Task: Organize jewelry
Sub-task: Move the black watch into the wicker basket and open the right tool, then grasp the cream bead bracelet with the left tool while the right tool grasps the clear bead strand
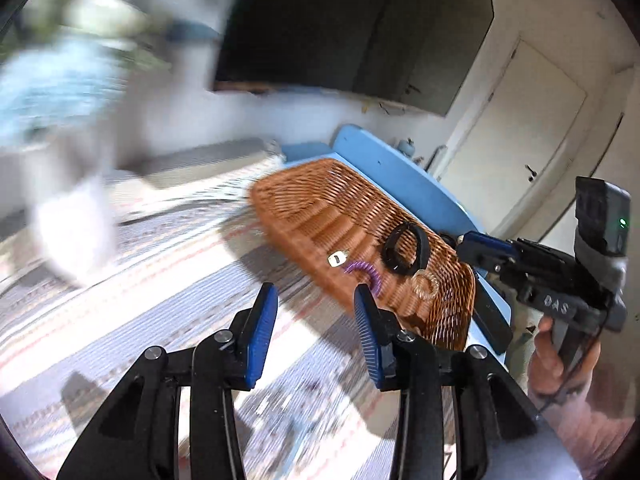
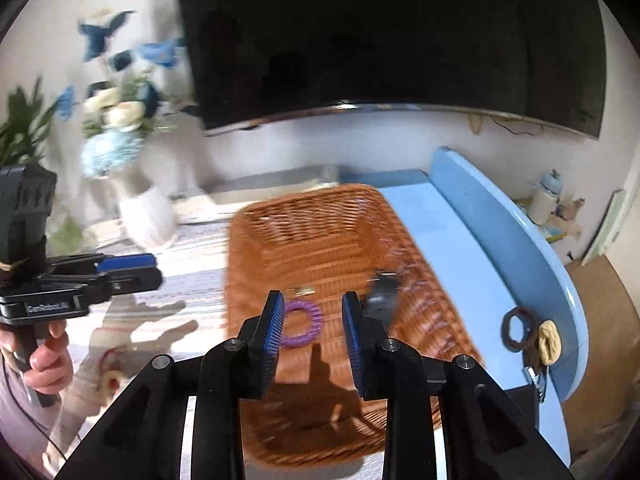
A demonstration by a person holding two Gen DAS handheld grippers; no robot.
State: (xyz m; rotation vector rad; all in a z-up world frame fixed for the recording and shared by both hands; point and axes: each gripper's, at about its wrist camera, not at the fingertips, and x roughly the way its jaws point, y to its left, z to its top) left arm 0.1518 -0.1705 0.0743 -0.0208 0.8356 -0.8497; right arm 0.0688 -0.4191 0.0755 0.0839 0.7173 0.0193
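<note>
A brown wicker basket (image 1: 320,208) (image 2: 316,232) sits on a striped cloth. In it lie a purple spiral ring (image 1: 366,274) (image 2: 302,326), a black band (image 1: 404,250) (image 2: 382,294), a clear ring (image 1: 426,286) and a small white piece (image 1: 337,259). My left gripper (image 1: 316,320) is open and empty, over the cloth just left of the basket. My right gripper (image 2: 314,340) is open and empty above the basket's near half; it also shows in the left wrist view (image 1: 520,264). A brown hair tie (image 2: 518,328) and a yellow scrunchie (image 2: 550,342) lie on the blue tray (image 2: 460,240).
A white vase of flowers (image 2: 144,212) stands left of the basket on the cloth (image 1: 160,280). A dark TV screen (image 2: 380,40) hangs on the wall behind. The blue tray has a raised rim (image 2: 520,232) on the right. A small bottle (image 2: 546,196) stands beyond it.
</note>
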